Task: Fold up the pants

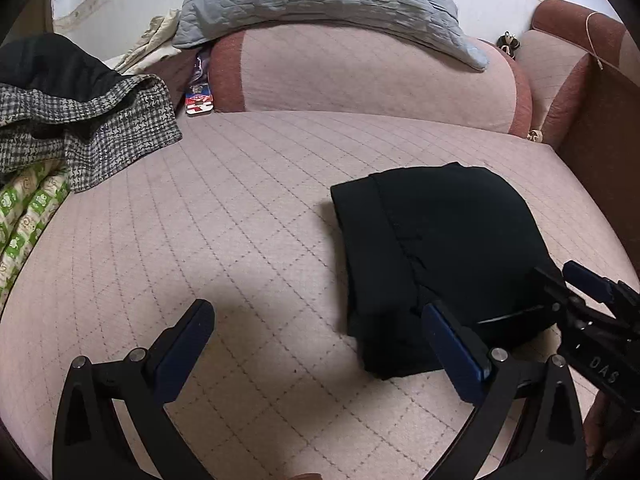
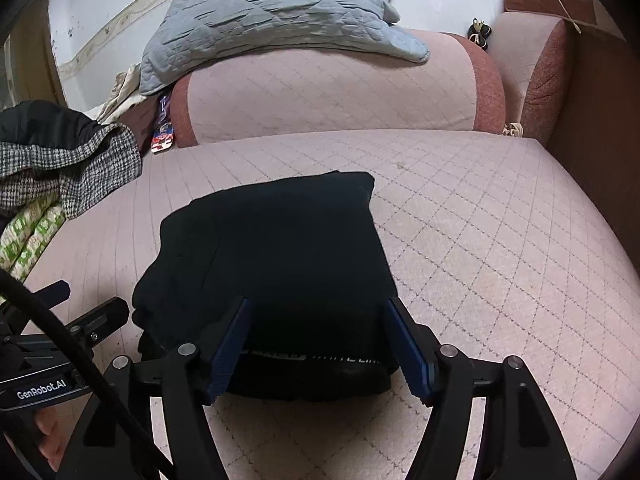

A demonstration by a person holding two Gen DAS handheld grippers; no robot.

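Risk now sits mostly at the near edge of the black pants folded into a thick, compact bundle (image 2: 276,264), which lie on the pink quilted sofa seat (image 2: 480,240) toward its front, with bare cushion all round them. The right tool (image 2: 320,348) is spread wide, its blue pads standing either side of the bundle's near end; the cloth lies between them, but I see no pinch, and the left pad may just brush the fabric. In the left wrist view the left tool (image 1: 320,352) is also spread, empty, over bare cushion, with its right pad at the bundle's near left corner.

The fold looks close to finished, so the likeliest harm is undoing it. If the right tool drew back with a pad dragging the top layer, that layer could slide off and the stack open. The fabric is soft and dark, and the layers are hard to tell apart, so a pinch here could catch only one ply and lift it. The left tool's pad could nudge the corner askew. The two tools stand near each other at that side, and a sideways move could knock them together. A grey houndstooth garment (image 1: 92,128) lies well apart, out of harm's way.
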